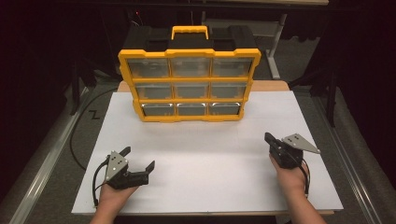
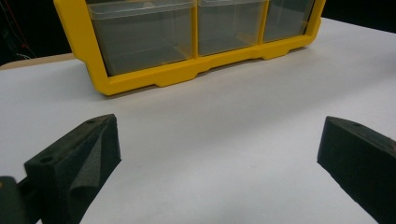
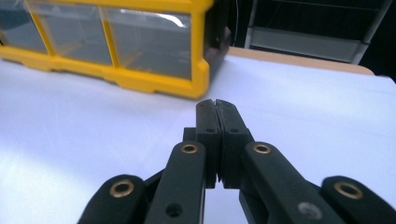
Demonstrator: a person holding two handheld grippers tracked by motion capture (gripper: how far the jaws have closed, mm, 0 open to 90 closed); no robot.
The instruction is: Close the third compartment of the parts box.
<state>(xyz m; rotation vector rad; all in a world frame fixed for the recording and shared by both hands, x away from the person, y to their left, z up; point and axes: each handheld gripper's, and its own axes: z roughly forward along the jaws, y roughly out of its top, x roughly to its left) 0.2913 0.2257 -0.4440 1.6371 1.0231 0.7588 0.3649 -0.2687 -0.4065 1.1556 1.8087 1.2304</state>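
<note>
While glare veils the organizer's (image 1: 189, 86) lower drawers (image 1: 191, 108), contents stay unreadable.

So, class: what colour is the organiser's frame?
Yellow frame, with clear drawers; high view shows it best.

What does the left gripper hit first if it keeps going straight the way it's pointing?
Probably the yellow organizer, at its bottom row of clear drawers. The left gripper is open with nothing between its jaws, and bare white table lies ahead up to the organizer's base. Depth is hard to judge.
</note>
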